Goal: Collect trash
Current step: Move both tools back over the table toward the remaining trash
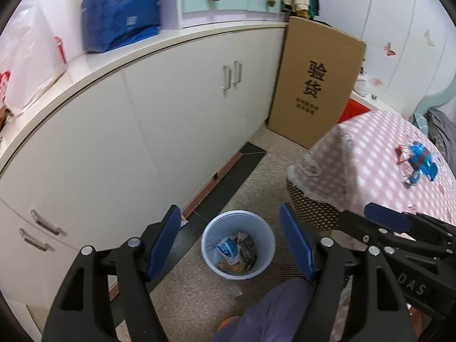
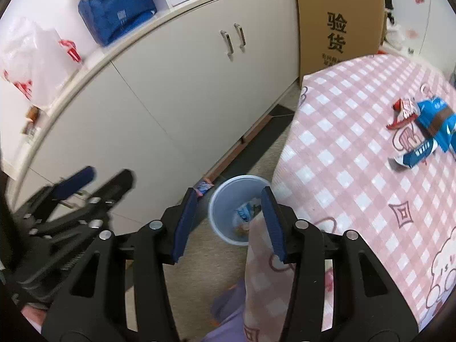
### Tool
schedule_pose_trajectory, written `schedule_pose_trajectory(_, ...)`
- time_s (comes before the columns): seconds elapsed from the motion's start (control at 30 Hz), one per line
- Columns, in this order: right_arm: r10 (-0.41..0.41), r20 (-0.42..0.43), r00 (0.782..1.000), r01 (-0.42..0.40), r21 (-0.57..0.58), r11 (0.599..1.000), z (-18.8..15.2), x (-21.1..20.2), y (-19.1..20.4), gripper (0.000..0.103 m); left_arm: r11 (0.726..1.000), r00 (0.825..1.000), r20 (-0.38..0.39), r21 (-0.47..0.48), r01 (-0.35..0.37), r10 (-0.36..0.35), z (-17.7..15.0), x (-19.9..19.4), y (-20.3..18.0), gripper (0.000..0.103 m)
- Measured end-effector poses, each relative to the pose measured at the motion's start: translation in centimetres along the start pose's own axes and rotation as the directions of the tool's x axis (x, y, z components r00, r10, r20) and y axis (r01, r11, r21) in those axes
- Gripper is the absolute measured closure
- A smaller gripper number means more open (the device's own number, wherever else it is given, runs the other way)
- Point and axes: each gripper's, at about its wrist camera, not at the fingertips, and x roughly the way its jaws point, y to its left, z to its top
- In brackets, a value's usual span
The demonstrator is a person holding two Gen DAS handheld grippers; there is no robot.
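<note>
- Over the speckled floor, both grippers point down at a pale blue round plastic bin (image 1: 238, 245) standing near the foot of a long white cabinet (image 1: 171, 119).
- Left gripper (image 1: 230, 242): jaws wide, nothing between the pads.
- Right gripper (image 2: 229, 223): jaws partly apart, empty; the hanging cloth edge passes behind one finger, not gripped.
- Bin already holds crumpled wrappers (image 1: 236, 249), so it reads as the drop point.
- Remaining trash: torn blue and red snack wrappers (image 2: 421, 125) lie on the pink checked tablecloth (image 2: 356, 142) of the counter, well apart from both grippers.
- One small blue wrapper (image 2: 203, 188) lies on the floor just beside the bin, by the cabinet base; probably a missed drop.
- Judgement: task partly done; empty grippers suit fetching more.
</note>
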Motion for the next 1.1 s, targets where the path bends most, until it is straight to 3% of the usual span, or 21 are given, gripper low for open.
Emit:
schedule_pose_trajectory(0.4,-0.124,0.088,0.988,0.113,0.124,0.986,0.5,-3.9,-6.7,0.053,0.99,0.995,0.012,0.097,0.101,-0.102,1.2,0.0,-7.2,0.031)
schedule_pose_trajectory(0.87,-0.241,0.082,0.967,0.192,0.388,0.902,0.0,-5.9,-16.8,0.052,0.969,0.984,-0.006,0.176,0.175,-0.177,2.3,1.5,-13.0,0.029)
schedule_pose_trajectory(1.1,-0.24,0.055,0.969,0.198,0.407,0.892,0.7,-4.7,-18.0,0.052,0.967,0.983,-0.025,0.174,0.185,-0.183,2.9,2.7,-14.1,0.029)
